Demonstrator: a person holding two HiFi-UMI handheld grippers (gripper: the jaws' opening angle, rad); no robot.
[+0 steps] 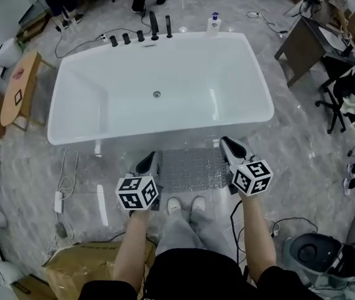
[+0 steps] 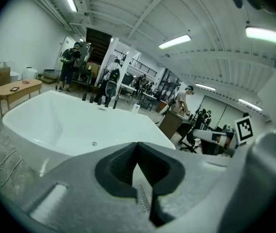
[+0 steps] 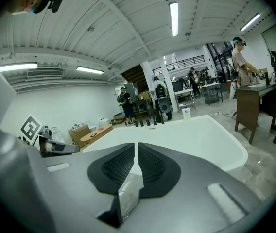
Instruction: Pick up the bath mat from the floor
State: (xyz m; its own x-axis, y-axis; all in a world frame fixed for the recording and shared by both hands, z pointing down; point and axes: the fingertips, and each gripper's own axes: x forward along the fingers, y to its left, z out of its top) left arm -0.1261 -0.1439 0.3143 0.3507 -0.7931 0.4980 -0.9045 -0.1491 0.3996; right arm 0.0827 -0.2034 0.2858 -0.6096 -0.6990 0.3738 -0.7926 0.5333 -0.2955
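Observation:
A clear, bubbled bath mat [image 1: 190, 169] is stretched between my two grippers, just in front of the white bathtub [image 1: 159, 131] and above the person's shoes [image 1: 185, 205]. My left gripper [image 1: 150, 161] is shut on the mat's left edge. A textured strip of the mat [image 2: 142, 199] shows between its closed jaws [image 2: 138, 148] in the left gripper view. The right gripper [image 1: 226, 144] holds the right edge. In the right gripper view a clear sheet of mat [image 3: 127, 196] sticks out from the narrow slit between its jaws [image 3: 136, 148]. I cannot tell whether the mat touches the floor.
Black tap fittings [image 1: 154, 27] and a soap bottle [image 1: 214, 24] stand at the tub's far rim. A wooden table [image 1: 18, 89] is at the left, a desk [image 1: 302, 42] and office chair [image 1: 346, 89] at the right. Cables [image 1: 65, 186] and a cardboard box [image 1: 84, 264] lie near my left side.

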